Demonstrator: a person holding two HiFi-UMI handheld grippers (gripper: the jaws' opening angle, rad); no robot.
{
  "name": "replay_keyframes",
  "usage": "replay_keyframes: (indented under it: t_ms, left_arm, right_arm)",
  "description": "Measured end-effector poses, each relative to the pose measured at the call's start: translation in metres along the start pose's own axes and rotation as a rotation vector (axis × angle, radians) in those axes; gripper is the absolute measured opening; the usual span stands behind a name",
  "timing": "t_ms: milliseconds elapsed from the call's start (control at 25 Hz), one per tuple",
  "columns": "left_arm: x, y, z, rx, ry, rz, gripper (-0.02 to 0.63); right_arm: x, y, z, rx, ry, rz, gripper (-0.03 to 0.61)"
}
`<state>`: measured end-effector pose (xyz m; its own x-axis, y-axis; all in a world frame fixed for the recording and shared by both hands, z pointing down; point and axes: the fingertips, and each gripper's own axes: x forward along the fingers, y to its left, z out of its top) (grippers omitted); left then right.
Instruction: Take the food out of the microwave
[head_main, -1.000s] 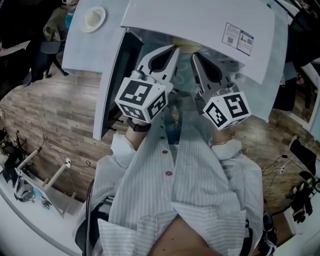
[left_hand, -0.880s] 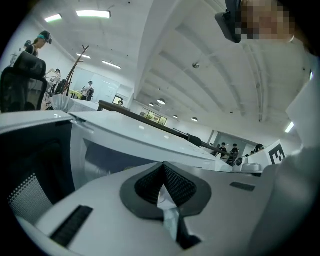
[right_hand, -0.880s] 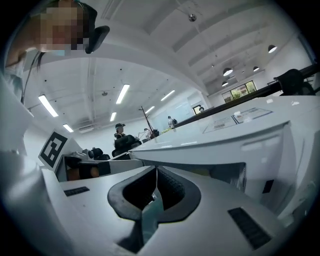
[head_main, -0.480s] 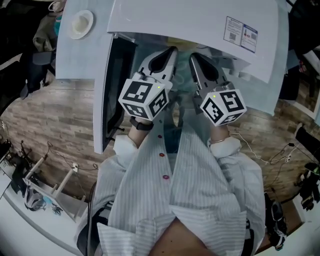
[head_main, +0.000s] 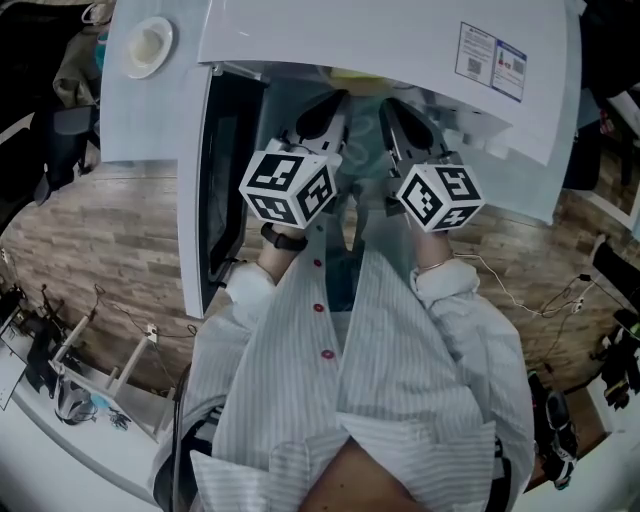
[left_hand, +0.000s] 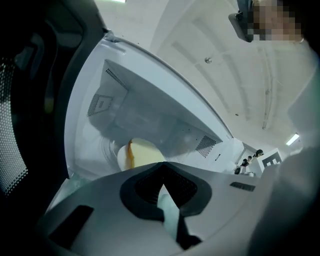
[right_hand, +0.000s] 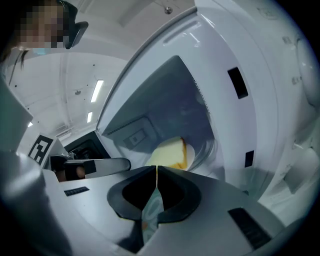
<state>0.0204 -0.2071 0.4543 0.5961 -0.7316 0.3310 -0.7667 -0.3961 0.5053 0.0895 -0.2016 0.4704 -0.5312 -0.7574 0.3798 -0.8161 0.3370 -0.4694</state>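
With the microwave (head_main: 380, 40) door (head_main: 225, 170) swung open on the left, both grippers were held side by side in front of the opening. The left gripper (left_hand: 161, 167) had its fingers closed on nothing, as did the right gripper (right_hand: 156, 169). The food (right_hand: 168, 153), a pale yellow slice, lay on a white plate (right_hand: 192, 150) inside the microwave, beyond the fingertips.

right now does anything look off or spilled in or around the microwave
Nothing stands out. The microwave has its door swung open, and the food, a pale yellow slice with a browned edge, lies on its plate inside with nothing spilled around it. The left gripper and right gripper are both shut in front of the opening.
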Motion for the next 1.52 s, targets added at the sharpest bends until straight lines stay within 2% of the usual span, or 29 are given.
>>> replay_keyframes:
  t_ms: [200, 600, 720, 880, 1160, 1320, 1520]
  left_arm:
    - [0.003, 0.009, -0.014, -0.023, 0.006, 0.01, 0.008]
    - [0.007, 0.02, -0.033, -0.123, 0.03, 0.021, 0.011]
    - [0.009, 0.023, -0.036, -0.162, 0.038, 0.022, 0.051]
    - [0.012, 0.029, -0.04, -0.22, 0.046, 0.022, 0.117]
    - [0.019, 0.039, -0.04, -0.373, 0.042, 0.027, 0.16]
    - [0.023, 0.045, -0.039, -0.423, 0.036, 0.05, 0.183]
    - [0.029, 0.049, -0.038, -0.445, 0.031, 0.086, 0.184]
  right_arm:
    - [0.005, -0.012, -0.013, 0.018, 0.013, -0.02, 0.035]
    - [0.017, -0.021, -0.028, 0.119, 0.029, -0.008, 0.046]
    - [0.02, -0.023, -0.031, 0.145, 0.047, -0.004, 0.143]
    - [0.024, -0.022, -0.031, 0.175, 0.041, 0.001, 0.158]
    - [0.029, -0.025, -0.028, 0.231, 0.028, -0.005, 0.193]
    - [0.032, -0.026, -0.025, 0.251, 0.02, -0.021, 0.198]
    - [0.036, -0.027, -0.022, 0.263, 0.002, -0.051, 0.198]
